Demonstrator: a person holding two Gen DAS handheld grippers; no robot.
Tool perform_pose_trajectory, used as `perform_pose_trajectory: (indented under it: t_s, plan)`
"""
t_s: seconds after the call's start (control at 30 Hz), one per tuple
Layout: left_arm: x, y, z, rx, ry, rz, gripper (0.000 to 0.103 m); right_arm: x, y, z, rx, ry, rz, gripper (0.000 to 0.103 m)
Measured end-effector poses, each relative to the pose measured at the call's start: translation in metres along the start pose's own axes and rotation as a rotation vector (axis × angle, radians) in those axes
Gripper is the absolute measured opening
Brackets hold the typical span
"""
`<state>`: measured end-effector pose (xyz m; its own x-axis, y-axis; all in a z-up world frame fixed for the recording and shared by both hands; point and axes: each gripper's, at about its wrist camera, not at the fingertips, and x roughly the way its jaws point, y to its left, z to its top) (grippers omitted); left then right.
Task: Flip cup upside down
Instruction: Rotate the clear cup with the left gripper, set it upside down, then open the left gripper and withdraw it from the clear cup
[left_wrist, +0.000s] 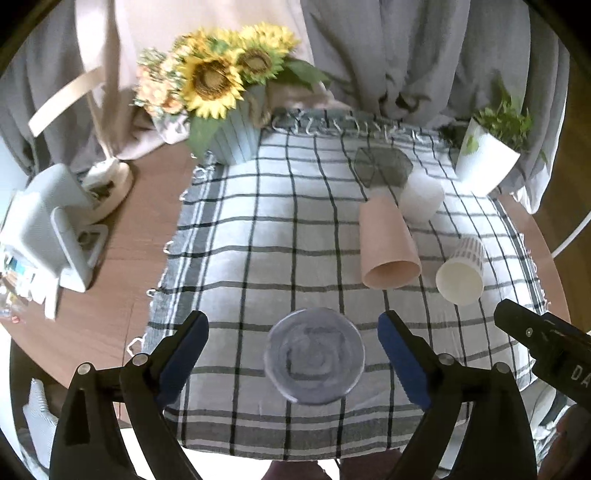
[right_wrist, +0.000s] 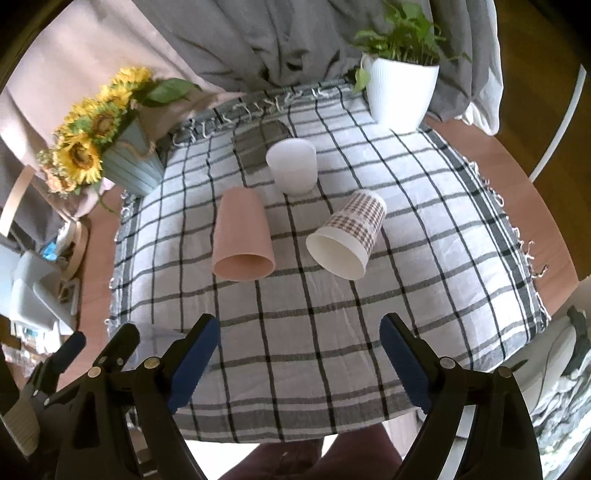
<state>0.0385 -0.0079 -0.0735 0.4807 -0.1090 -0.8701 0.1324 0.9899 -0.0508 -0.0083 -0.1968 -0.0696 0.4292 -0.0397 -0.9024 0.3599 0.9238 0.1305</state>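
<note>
A clear plastic cup (left_wrist: 314, 356) stands bottom-up on the checked cloth, between the open fingers of my left gripper (left_wrist: 293, 332), not touched. A pink cup (left_wrist: 388, 245) lies on its side, mouth toward me; it also shows in the right wrist view (right_wrist: 243, 236). A plaid paper cup (right_wrist: 349, 234) lies on its side beside it, also in the left wrist view (left_wrist: 463, 271). A white cup (right_wrist: 291, 166) stands upright behind them. My right gripper (right_wrist: 301, 338) is open and empty, near the table's front edge.
The checked cloth (right_wrist: 424, 258) covers a round wooden table (left_wrist: 147, 206). A sunflower pot (left_wrist: 236, 136) stands back left, a white plant pot (right_wrist: 400, 90) back right. A dark coaster (left_wrist: 384, 166) lies behind the white cup. A white device (left_wrist: 55, 229) sits at left.
</note>
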Motion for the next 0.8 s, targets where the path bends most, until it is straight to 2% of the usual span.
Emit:
perform_pose_trajectory:
  t_s: [0.17, 0.33, 0.57, 0.8]
  plan:
    - [-0.014, 0.002, -0.007, -0.021, -0.048, 0.029, 0.095, -0.007, 0.003, -0.006, -0.042, -0.071, 0.000, 0.090]
    - [-0.024, 0.005, -0.015, -0.025, -0.063, 0.017, 0.099, -0.012, 0.005, -0.013, -0.070, -0.083, 0.006, 0.090]
    - [-0.036, 0.008, -0.021, -0.022, -0.084, 0.015, 0.099, -0.030, 0.009, -0.028, -0.101, -0.116, 0.000, 0.090]
    - [-0.047, 0.008, -0.018, -0.007, -0.124, 0.019, 0.100, -0.055, 0.001, -0.030, -0.053, -0.209, -0.028, 0.094]
